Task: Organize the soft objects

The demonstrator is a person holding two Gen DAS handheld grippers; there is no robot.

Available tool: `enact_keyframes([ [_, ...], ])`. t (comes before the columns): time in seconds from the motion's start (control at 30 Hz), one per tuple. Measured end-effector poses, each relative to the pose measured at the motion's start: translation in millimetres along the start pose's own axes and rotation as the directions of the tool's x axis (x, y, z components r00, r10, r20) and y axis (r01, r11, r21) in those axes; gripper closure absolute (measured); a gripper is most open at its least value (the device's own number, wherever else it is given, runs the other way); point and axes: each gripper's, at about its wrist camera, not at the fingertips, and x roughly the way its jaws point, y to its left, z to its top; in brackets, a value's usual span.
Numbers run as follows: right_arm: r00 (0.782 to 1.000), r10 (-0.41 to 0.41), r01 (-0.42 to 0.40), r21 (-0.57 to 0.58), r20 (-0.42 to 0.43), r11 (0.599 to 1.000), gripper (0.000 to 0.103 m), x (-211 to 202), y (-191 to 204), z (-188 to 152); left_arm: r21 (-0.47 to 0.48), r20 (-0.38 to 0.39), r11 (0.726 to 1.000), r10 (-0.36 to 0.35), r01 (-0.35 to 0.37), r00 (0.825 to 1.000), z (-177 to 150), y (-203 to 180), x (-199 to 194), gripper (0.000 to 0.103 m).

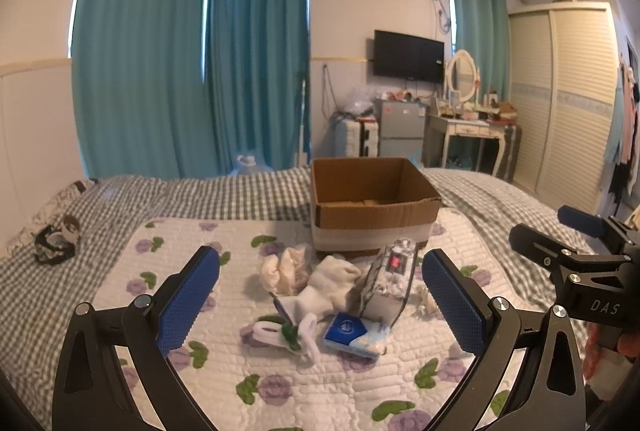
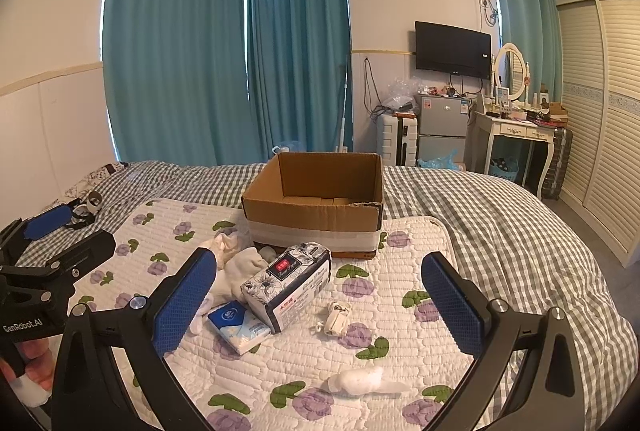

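An open cardboard box [image 1: 372, 227] [image 2: 312, 227] stands on the floral quilt [image 1: 240, 383] [image 2: 400, 311] on the bed. In front of it lie a cream cloth bundle [image 1: 282, 269], white socks [image 1: 328, 285] [image 2: 240, 267], a large tissue pack [image 1: 390, 279] [image 2: 290, 283], a small blue tissue pack [image 1: 352, 335] [image 2: 238, 325], a white strap [image 1: 276, 331], a small white bundle [image 2: 338, 317] and a white sock [image 2: 362, 379]. My left gripper [image 1: 320, 315] is open above the pile. My right gripper [image 2: 320, 307] is open, above the quilt right of the pile.
A dark garment [image 1: 56, 239] lies on the grey checked bedsheet [image 2: 500, 223] at the far left. Beyond the bed stand teal curtains, a small fridge [image 2: 442, 125], a suitcase, a dressing table [image 2: 516, 135] and a wardrobe [image 2: 600, 103].
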Motion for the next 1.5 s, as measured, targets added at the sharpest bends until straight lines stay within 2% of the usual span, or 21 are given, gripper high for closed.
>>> enact_keyframes([
  [1.27,1.000,0.002,-0.002,0.007,-0.006,1.000,0.000,-2.0,-3.3,-2.0,0.001,0.007,1.000,-0.012,0.012,1.000,-4.5,-8.7,-6.6,0.000],
  [1.5,0.999,-0.040,0.040,0.004,-0.011,0.999,0.000,-16.7,-5.1,6.5,-0.018,0.011,0.999,-0.037,0.038,0.999,6.5,-7.4,-20.1,0.000],
])
